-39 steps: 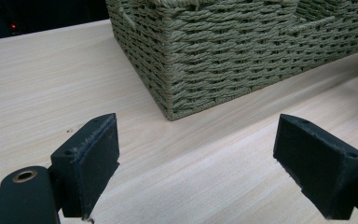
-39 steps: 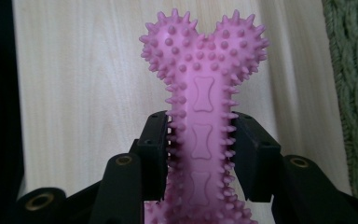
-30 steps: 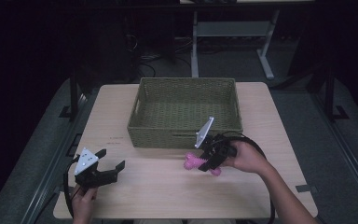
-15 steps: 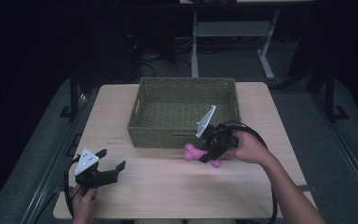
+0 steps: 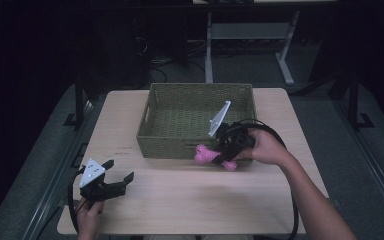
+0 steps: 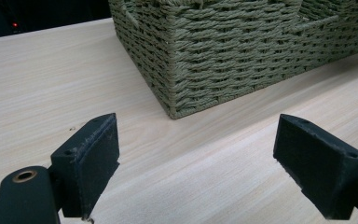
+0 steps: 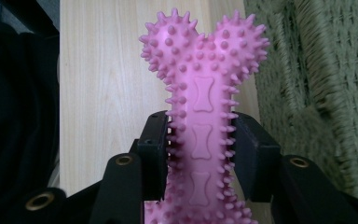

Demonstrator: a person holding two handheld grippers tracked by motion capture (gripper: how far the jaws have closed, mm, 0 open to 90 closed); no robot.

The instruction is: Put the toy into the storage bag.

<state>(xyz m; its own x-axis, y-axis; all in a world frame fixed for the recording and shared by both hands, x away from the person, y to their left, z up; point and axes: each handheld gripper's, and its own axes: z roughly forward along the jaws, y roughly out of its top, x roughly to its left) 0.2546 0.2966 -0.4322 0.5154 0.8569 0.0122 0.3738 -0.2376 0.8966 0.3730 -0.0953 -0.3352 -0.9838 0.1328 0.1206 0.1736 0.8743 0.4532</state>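
right gripper (image 7: pixel 200 149) clenched on pink spiked bone toy (image 7: pixel 203 93), mid-shaft; left gripper (image 6: pixel 198 158) released. best lifted clear above basket (image 5: pixel 200 107) rim beside fingertips before release.

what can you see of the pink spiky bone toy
The pink bone toy looks like soft rubber, covered in short nubs, with small bone shapes embossed along its flat shaft and a two-lobed knob at the far end. The right hand-held gripper is shut on its shaft, one black jaw on each side. In the high view the toy sits just in front of the woven basket's near wall, above the wooden table, roughly level.
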